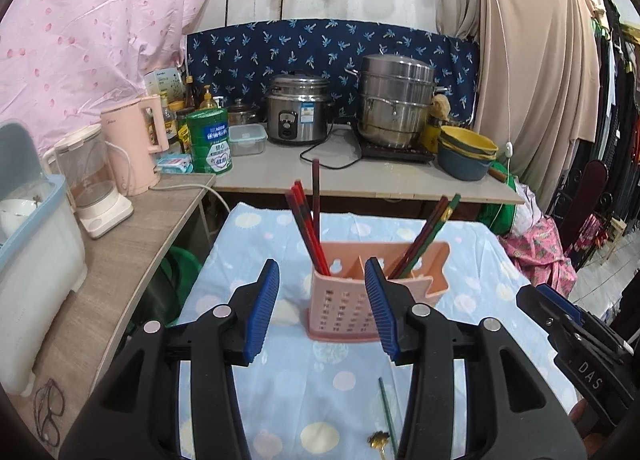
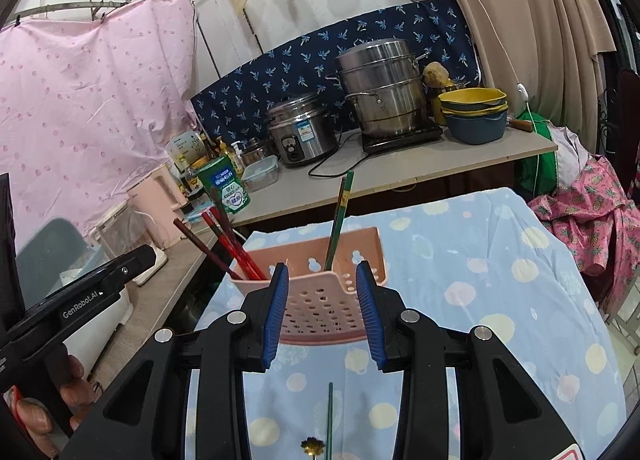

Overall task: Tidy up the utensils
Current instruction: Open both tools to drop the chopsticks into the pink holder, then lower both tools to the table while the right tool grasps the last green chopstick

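Both tools spread above the pink utensil holder

A counter (image 1: 280,400) draped in a pale blue cloth with pastel dots fills the lower part of both views. Behind it runs a longer grey worktop (image 1: 280,171) carrying a stacked steel steamer pot (image 1: 394,99), a rice cooker (image 1: 298,113), stacked yellow and blue bowls (image 1: 466,153), a green tin (image 1: 210,139) and a pink kettle (image 1: 134,143).

The left tool (image 1: 322,310) hovers over the cloth with its blue-padded jaws spread wide, gripping nothing. The right tool (image 2: 322,312) is likewise spread and holds nothing, its jaws framing the holder from the near side; whether they touch it cannot be told.

The pink utensil holder (image 1: 344,310) stands upright near the middle of the cloth, its front wall perforated and its inside split into compartments. Red and dark chopsticks (image 1: 306,227) lean in the left compartment. In the right compartment more chopsticks (image 1: 430,234), brown and green, tilt to the right.

Nearer the cameras, a single green chopstick (image 2: 330,416) lies flat on the cloth, apart from the holder. Just beside its near end is the flower-shaped golden end of a small utensil (image 2: 313,446), the rest of it cut off by the frame edge
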Available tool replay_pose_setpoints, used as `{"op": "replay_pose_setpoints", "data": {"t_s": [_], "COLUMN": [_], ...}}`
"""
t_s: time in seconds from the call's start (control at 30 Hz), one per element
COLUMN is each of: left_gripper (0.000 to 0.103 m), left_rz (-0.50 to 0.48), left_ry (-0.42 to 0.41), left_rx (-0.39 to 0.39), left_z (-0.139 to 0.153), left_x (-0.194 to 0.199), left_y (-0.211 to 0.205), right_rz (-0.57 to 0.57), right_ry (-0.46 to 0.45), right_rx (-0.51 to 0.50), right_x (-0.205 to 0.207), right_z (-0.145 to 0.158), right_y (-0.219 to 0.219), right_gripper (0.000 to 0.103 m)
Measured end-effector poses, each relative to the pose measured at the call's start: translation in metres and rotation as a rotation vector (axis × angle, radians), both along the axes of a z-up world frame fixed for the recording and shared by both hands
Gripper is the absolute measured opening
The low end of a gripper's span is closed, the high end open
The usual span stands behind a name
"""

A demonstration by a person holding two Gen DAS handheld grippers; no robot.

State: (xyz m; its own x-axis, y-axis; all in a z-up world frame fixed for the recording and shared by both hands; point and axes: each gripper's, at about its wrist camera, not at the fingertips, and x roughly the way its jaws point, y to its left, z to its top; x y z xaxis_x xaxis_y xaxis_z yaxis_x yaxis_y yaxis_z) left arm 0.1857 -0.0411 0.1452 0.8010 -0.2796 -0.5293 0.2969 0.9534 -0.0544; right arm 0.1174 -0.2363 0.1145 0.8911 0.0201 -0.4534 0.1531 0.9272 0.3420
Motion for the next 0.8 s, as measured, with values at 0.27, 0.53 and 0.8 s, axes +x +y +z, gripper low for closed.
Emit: {"op": "replay_pose_setpoints", "data": {"t_s": [0.27,0.53,0.8], "left_gripper": [0.044,0.045,0.045], "left_rz": [0.005,0.006,0.02], "left_ry": [0.051,0.162,0.264], "left_rx": [0.036,0.047,0.072], "left_z": [-0.028,-0.076,-0.126], "left_x": [-0.026,-0.049,-0.072], "left_y": [0.004,0.012,0.022], "right_rz": [0.005,0.036,0.083], "right_ry": [0.066,0.175,0.301], "right_rx": [-0.023,-0.075,-0.085], "right_x": [-0.026,-0.057,-0.088], "right_z": [-0.026,-0.07,-0.124], "right_y": [0.01,0.03,0.053], "right_gripper": [0.035,0.035,0.035]}}
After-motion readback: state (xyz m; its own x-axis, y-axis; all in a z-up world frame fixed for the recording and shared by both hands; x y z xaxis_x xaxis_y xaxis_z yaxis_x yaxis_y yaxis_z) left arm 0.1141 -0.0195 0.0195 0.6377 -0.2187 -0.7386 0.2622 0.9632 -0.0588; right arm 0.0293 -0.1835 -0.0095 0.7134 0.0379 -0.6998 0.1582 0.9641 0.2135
